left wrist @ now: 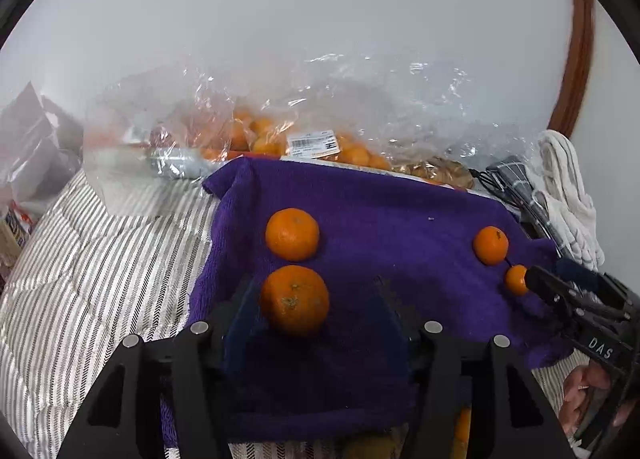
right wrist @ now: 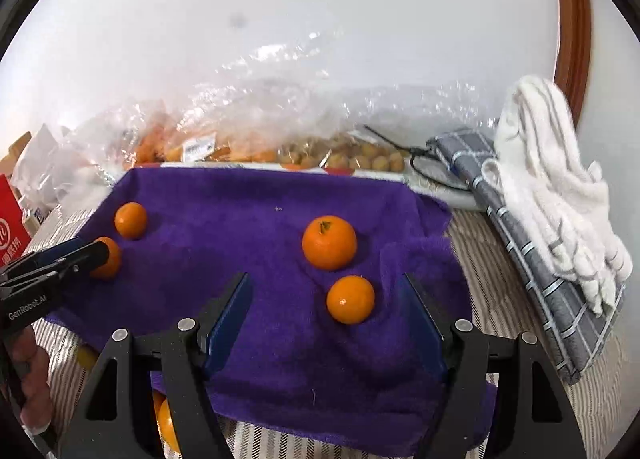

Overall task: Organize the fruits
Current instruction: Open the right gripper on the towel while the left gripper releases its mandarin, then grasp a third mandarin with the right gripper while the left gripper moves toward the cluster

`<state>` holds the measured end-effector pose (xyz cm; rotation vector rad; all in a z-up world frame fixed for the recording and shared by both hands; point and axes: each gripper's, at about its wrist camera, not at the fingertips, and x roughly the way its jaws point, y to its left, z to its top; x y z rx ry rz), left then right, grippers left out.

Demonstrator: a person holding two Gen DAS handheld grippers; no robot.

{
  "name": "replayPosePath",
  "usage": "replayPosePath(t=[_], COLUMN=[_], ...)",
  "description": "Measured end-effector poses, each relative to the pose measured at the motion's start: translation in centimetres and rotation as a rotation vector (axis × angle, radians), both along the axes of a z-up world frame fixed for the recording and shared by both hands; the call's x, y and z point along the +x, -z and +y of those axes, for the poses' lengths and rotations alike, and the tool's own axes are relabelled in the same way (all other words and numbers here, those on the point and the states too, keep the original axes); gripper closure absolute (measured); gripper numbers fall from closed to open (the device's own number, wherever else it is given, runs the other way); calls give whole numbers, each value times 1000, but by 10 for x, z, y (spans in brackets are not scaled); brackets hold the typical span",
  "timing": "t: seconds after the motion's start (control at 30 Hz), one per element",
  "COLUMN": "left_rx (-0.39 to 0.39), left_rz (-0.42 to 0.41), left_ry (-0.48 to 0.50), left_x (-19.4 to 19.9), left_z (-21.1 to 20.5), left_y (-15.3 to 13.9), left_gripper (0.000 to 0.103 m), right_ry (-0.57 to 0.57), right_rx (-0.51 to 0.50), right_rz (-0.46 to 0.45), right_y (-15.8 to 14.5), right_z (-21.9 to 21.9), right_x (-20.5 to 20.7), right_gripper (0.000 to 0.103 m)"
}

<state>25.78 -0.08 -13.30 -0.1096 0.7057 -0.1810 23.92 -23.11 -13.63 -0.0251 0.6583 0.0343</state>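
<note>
Several mandarins lie on a purple towel (left wrist: 380,203). In the left wrist view a large mandarin (left wrist: 295,299) sits between my open left gripper's (left wrist: 314,291) fingers, and a second one (left wrist: 292,234) lies just beyond it. In the right wrist view a small mandarin (right wrist: 350,299) lies between the tips of my open right gripper (right wrist: 326,291), and a bigger one (right wrist: 329,242) sits behind it. The same pair shows at the right of the left view, as a mandarin (left wrist: 490,245) and a smaller mandarin (left wrist: 516,279). Both grippers hold nothing.
A clear plastic bag (left wrist: 280,131) with more mandarins lies behind the towel, next to a bag of brown fruit (right wrist: 360,155). A grey checked cloth (right wrist: 532,259) and a white towel (right wrist: 560,195) lie at the right. A striped cover (left wrist: 80,267) lies under everything. More mandarins (right wrist: 166,423) lie at the towel's front edge.
</note>
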Motion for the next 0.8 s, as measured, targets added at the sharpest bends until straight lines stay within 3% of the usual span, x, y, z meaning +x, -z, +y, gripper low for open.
replayPosePath(t=[0.37,0.43,0.5,0.63,0.8], left_rx=[7,14,5,24,5], left_rz=[-74,-65,-55,-34,10], left_ry=[-21,-29,-34,-28,-10], left_x=[-20,-26,-41,-73,-106], left_z=[17,23,33,44,56], left_y=[-18,-24,-25,-18,-2], left_gripper=[47,47,39,37,37], right_ry=[-12,-8,-17,-53,-112], right_rx=[114,118,127,128,118], right_rz=[63,69,66,69,116], right_y=[-11,-15,-18,-15,6], right_z=[-12,-12,-9,1,20], right_x=[-8,-18,-31,-59,-80], right_gripper=[30,30,30,30,53])
